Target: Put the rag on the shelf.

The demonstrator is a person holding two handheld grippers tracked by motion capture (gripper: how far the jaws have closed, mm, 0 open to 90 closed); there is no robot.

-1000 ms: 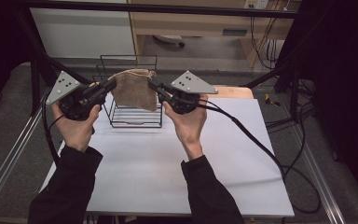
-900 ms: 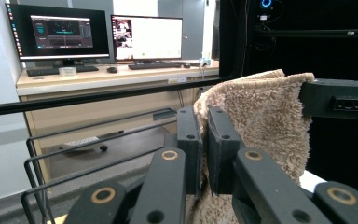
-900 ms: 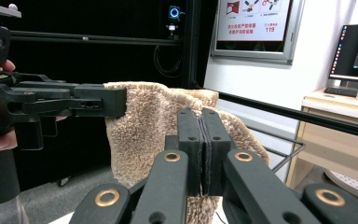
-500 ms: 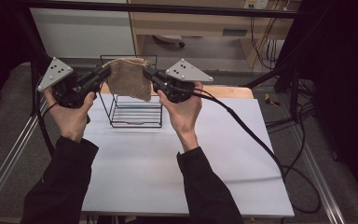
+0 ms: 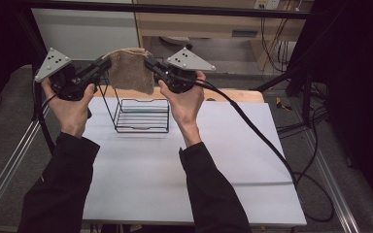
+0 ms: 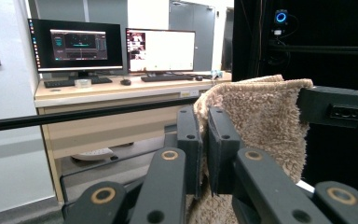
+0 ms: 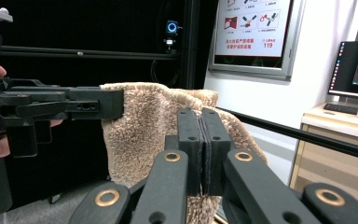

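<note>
A: White table (image 5: 141, 170) under a dark frame, desk and cables behind, and a black wire rack (image 5: 138, 109) standing at the far end of the tabletop.

B: And above that rack, the brown towel (image 5: 132, 70), strung in the air between the two tools. Left gripper (image 5: 103, 65) pinches one top corner, right gripper (image 5: 150, 65) the other, both clamped down tight on the pile.

A: How's that cloth going to behave?

B: Soft, light, fluffy terry by the look of it. No stiffness at all; it droops from the two corners. I'd judge the top edge near the corners is the right place to hold, since a grip lower down would let it fold over.

A: What do the close cameras add?

B: The left gripper view has the towel (image 6: 261, 121) bunched between its black jaws, two monitors (image 6: 116, 46) on a desk beyond. The right gripper view has its jaws nearly meeting with towel (image 7: 158, 126) squeezed through, a wall poster (image 7: 254, 28) behind. The high view alone places the rack beneath.
</note>
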